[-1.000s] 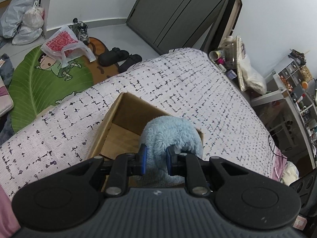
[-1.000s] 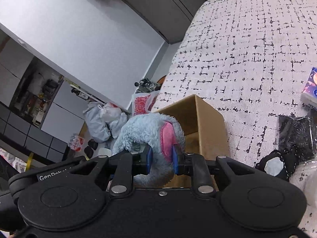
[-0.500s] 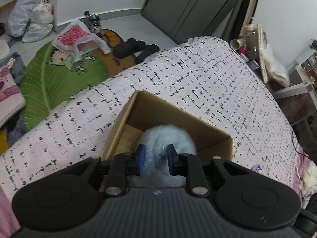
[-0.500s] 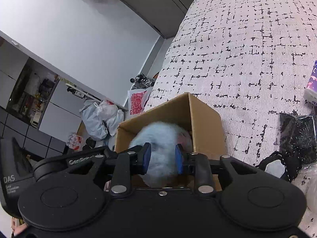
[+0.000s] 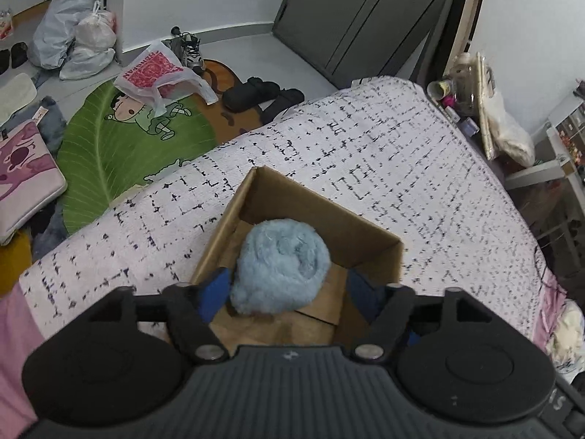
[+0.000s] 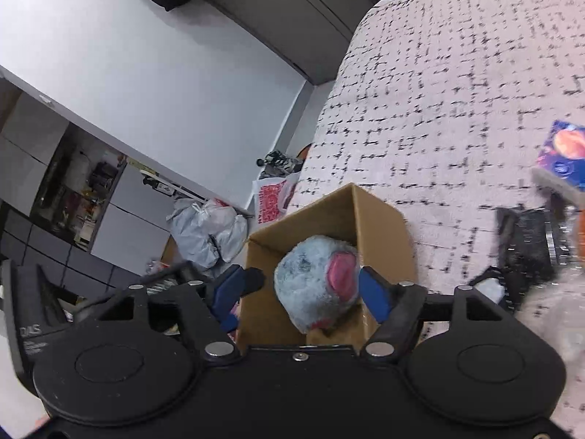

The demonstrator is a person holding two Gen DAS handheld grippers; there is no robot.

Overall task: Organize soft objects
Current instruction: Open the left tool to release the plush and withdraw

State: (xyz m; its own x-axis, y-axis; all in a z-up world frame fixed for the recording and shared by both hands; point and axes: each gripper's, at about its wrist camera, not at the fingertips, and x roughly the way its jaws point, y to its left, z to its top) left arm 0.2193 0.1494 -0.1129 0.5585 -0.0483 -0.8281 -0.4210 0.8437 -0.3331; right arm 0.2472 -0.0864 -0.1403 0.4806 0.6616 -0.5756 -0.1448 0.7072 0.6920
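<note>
I saw the blue plush toy (image 5: 281,265) lying inside the cardboard box (image 5: 321,216) on the bed (image 5: 402,168). My left gripper (image 5: 289,292) and my right gripper (image 6: 305,289) were both opening, the toy between their jaws but no pad pressing it.

The cardboard box (image 5: 351,234) is open on top, but the blue plush toy (image 5: 281,265) fills most of its mouth; only a gap at 3 o'clock of the toy stays free. Its walls block the sides. From 12 to 2 o'clock, the bedspread (image 5: 420,168) lies bare. In the right wrist view, black items (image 6: 530,248) crowd 3 o'clock.
</note>
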